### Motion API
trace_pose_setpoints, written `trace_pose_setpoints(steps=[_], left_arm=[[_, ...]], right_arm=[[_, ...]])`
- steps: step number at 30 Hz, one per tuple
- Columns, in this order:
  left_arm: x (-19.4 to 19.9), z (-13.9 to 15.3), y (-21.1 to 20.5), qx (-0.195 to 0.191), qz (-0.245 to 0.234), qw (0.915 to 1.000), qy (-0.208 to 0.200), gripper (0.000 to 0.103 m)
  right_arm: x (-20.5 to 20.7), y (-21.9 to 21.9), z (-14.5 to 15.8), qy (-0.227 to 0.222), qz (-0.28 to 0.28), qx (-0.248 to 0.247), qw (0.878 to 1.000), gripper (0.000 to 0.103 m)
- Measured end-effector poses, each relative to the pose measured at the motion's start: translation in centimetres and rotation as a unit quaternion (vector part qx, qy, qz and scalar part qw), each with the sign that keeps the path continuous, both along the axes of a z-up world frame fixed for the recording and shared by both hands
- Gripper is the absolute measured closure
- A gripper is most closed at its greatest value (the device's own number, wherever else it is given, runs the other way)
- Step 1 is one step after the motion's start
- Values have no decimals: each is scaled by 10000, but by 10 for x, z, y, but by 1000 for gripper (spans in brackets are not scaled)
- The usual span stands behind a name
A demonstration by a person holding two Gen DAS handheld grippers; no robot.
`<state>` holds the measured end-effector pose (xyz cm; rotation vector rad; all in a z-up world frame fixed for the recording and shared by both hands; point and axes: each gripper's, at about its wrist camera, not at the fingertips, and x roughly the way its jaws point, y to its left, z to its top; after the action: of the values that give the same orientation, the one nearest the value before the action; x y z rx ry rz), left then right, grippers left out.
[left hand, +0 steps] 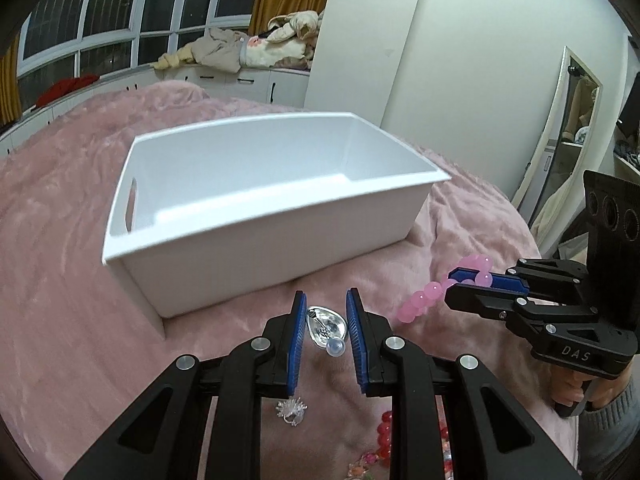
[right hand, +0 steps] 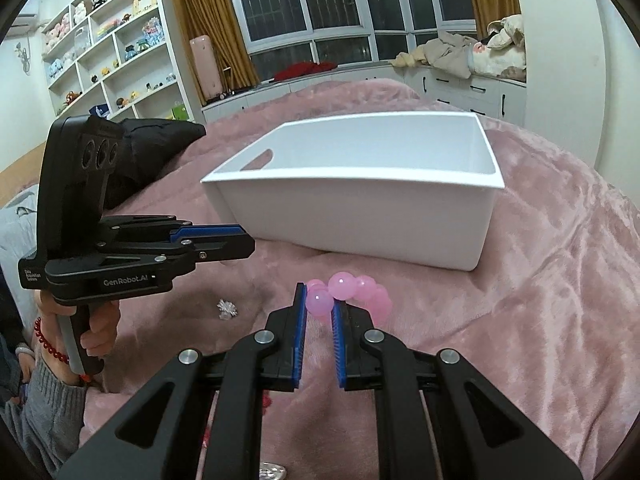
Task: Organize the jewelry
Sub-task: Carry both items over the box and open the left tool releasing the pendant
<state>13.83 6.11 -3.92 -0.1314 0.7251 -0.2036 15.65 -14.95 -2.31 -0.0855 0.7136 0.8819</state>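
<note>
White bin (left hand: 256, 216) on pink plush bedspread (left hand: 60, 280), left tongs (left hand: 325, 312) released, right tongs (right hand: 320, 304) grasping pink bead bracelet (right hand: 352, 294)

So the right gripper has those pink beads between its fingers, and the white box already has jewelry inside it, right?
Not quite. The right gripper does hold the pink bead bracelet, but the white box shows no jewelry inside; the left wrist view shows its visible interior bare.
</note>
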Motion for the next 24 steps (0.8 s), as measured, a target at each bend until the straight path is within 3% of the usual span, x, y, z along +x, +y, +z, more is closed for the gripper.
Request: trace_pose_setpoints(steps=[6, 16, 24], left_arm=[[0, 20, 1, 161, 93, 9996, -229, 78], [1, 49, 14, 98, 262, 9972, -696, 77], [22, 61, 28, 182, 459, 9954, -822, 77]], right_arm=[[0, -1, 20, -138, -38, 99, 9998, 91], [9, 14, 48, -436, 17, 217, 9988, 91], [24, 32, 61, -551, 21, 364, 9978, 91]])
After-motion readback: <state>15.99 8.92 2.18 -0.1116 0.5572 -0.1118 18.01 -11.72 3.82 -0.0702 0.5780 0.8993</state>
